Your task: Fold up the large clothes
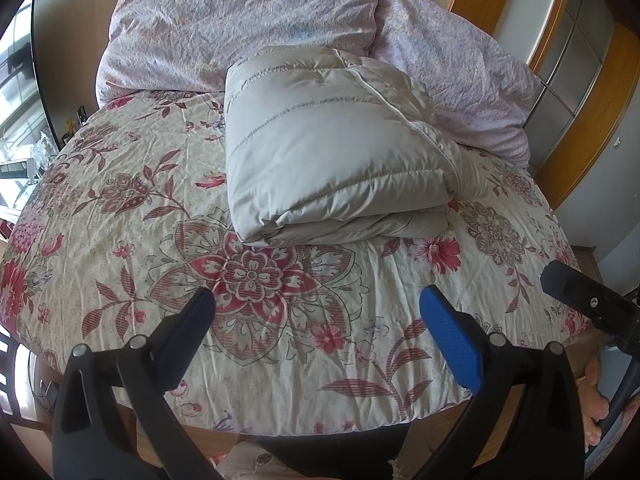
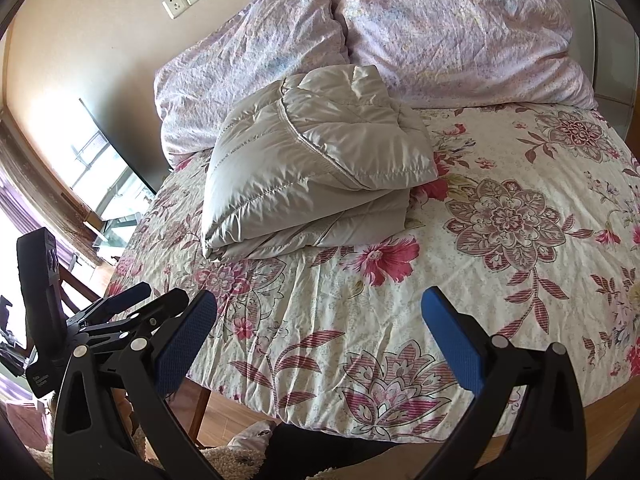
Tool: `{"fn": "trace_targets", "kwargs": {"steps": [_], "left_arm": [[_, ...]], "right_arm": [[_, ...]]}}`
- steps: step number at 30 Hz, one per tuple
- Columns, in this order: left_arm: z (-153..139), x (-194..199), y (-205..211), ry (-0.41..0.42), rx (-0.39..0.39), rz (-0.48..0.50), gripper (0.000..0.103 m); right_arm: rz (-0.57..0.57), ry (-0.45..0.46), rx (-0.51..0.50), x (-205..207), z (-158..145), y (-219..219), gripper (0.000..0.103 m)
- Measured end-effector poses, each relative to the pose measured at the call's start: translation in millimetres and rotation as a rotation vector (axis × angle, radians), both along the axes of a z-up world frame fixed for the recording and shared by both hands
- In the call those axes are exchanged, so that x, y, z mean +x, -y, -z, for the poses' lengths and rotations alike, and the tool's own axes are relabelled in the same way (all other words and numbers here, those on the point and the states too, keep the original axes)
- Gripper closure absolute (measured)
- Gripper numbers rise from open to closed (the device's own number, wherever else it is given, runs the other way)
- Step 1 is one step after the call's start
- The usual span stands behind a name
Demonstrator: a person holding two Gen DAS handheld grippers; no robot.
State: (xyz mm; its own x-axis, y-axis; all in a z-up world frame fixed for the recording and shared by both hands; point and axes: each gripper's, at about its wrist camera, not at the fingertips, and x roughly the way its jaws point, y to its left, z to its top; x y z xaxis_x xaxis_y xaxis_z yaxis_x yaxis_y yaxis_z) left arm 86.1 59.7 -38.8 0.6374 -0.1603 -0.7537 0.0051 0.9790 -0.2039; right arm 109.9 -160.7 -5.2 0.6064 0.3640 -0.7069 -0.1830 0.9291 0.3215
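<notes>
The grey quilted coat [image 1: 320, 148] lay folded into a thick bundle on the far middle of the bed [image 1: 280, 360], just before the pillows [image 1: 248, 24]. Both left tongs [image 1: 318, 328] and right tongs [image 2: 320, 328] hung spread and empty, near the bed's edge; folding looked essentially finished.

jacket [image 1: 332, 148]: lies folded on the bedspread [image 1: 120, 216], near the bed's middle
pillows [image 1: 244, 24]: behind the jacket, side by side, touching it
left gripper [image 1: 316, 320]: before the jacket, apart from it
right gripper [image 2: 318, 320]: beside the left, right of it
</notes>
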Motion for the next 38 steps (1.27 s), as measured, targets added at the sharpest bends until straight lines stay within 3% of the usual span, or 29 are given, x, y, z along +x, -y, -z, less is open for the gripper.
{"fn": "trace_targets", "kwargs": {"steps": [38], "left_arm": [[-1.6,-1.2,2.0,0.010,0.004,0.000,0.002]], "right_arm": [[0.011,-0.001,0.004,1.2,3.9,2.5,0.001]]}}
